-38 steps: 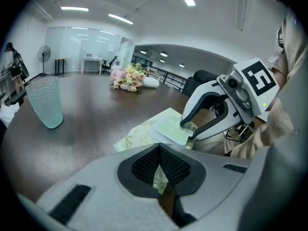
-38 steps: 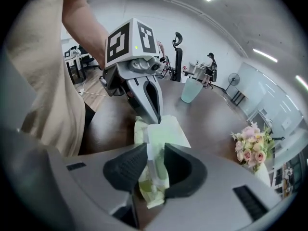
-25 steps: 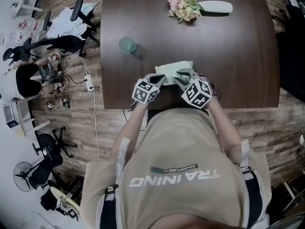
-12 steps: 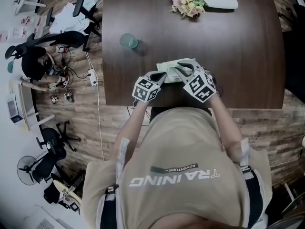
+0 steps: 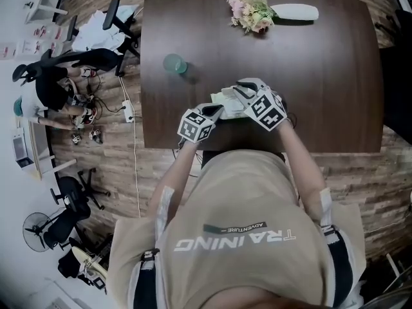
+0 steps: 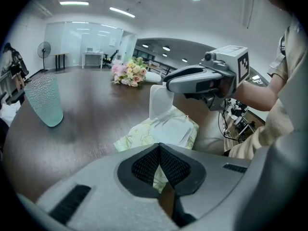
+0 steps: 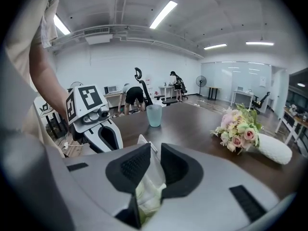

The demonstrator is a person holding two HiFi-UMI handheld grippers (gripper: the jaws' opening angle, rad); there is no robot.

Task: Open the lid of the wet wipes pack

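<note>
On the tabletop [image 5: 309, 76], the left hand-held gripper [image 6: 159, 150] clamped the wet wipes pack [image 6: 168, 129]; the right hand-held gripper [image 7: 154, 150] was closing its jaws on the lid [image 6: 160, 100].

Left gripper [image 5: 217, 110] jaws pinch pack [image 6: 174, 129] edge; right gripper [image 5: 239, 88] jaws closing on lid [image 6: 160, 100].

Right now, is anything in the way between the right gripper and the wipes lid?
No, nothing visible. The lid sits between the closing jaws of the right gripper, while the left gripper pinches the wet wipes pack. The glass and bouquet stand farther off.
</note>
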